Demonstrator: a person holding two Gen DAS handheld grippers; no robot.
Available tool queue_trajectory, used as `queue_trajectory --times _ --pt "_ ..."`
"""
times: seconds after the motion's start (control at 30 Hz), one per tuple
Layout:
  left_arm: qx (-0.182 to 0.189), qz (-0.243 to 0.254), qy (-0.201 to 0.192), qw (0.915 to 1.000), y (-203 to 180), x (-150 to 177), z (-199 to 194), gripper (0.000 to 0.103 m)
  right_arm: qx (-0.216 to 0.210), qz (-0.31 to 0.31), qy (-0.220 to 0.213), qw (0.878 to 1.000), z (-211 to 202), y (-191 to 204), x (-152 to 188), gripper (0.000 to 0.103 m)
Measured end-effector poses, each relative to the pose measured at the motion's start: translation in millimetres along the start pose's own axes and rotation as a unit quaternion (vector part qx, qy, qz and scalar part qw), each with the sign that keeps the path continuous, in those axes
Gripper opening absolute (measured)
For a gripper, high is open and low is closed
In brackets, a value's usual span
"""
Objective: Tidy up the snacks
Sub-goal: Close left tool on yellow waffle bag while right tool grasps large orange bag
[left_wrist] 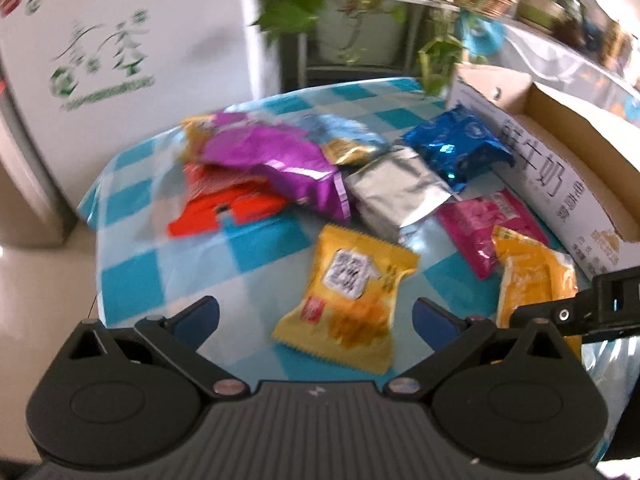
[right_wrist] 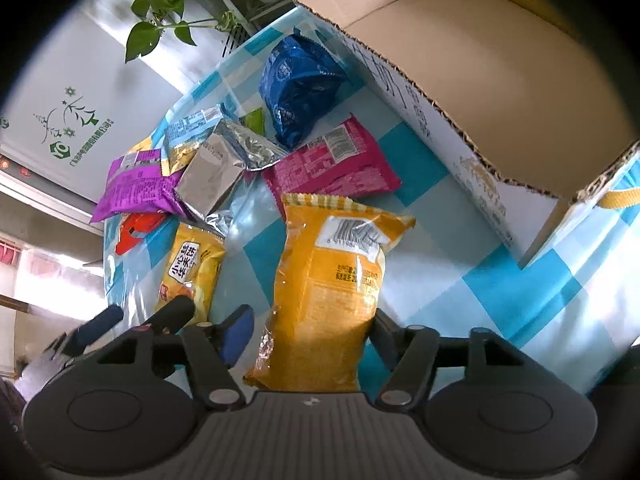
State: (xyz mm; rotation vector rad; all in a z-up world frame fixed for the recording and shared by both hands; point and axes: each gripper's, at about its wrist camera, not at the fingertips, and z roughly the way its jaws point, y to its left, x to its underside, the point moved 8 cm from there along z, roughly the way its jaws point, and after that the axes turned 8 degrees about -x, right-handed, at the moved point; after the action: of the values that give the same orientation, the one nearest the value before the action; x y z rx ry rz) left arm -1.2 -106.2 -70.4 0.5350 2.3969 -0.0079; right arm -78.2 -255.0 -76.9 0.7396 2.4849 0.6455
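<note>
My right gripper (right_wrist: 312, 336) is shut on a long orange packet (right_wrist: 328, 280), gripping its lower end; one of its fingers (left_wrist: 568, 314) shows at the right edge of the left wrist view, against the same orange packet (left_wrist: 532, 276). My left gripper (left_wrist: 316, 316) is open just above a small yellow packet (left_wrist: 348, 300) that lies flat on the table. An open cardboard box (right_wrist: 460, 72) stands to the right with nothing visible inside. Purple (left_wrist: 272, 160), silver (left_wrist: 396, 192), blue (left_wrist: 456, 144), pink (left_wrist: 484, 224) and red (left_wrist: 224, 212) packets lie in a loose heap.
The round table has a blue-and-white checked cloth (left_wrist: 160, 272), and its edge curves close on the left. A white appliance (left_wrist: 120, 60) stands beyond it. Leafy plants (left_wrist: 288, 0) on a rack hang over the far side. The box wall (left_wrist: 532, 176) borders the snacks on the right.
</note>
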Motion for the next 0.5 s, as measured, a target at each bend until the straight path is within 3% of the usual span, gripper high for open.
queue_trajectory --times 0.07,0.23,0.33,0.5 --pt "-0.002 0.014 0.003 0.9999 -5.1 -3.6 7.4 0.102 0.009 -0.007 -0.003 1.000 0.0 -0.7 -1.1 0.078" --pt "-0.014 0.021 0.022 0.9994 -10.9 1.2 26.8 0.103 0.029 -0.014 -0.003 0.999 2.7 -4.2 -0.9 0.080" --pt "-0.003 -0.007 0.026 0.9996 -7.9 3.6 30.4 0.103 0.033 -0.021 -0.006 0.999 4.0 -3.3 -1.2 0.082" --pt "-0.003 -0.004 0.032 0.9995 -7.9 3.5 31.7 0.103 0.043 -0.052 -0.004 0.998 7.8 2.2 0.8 0.086"
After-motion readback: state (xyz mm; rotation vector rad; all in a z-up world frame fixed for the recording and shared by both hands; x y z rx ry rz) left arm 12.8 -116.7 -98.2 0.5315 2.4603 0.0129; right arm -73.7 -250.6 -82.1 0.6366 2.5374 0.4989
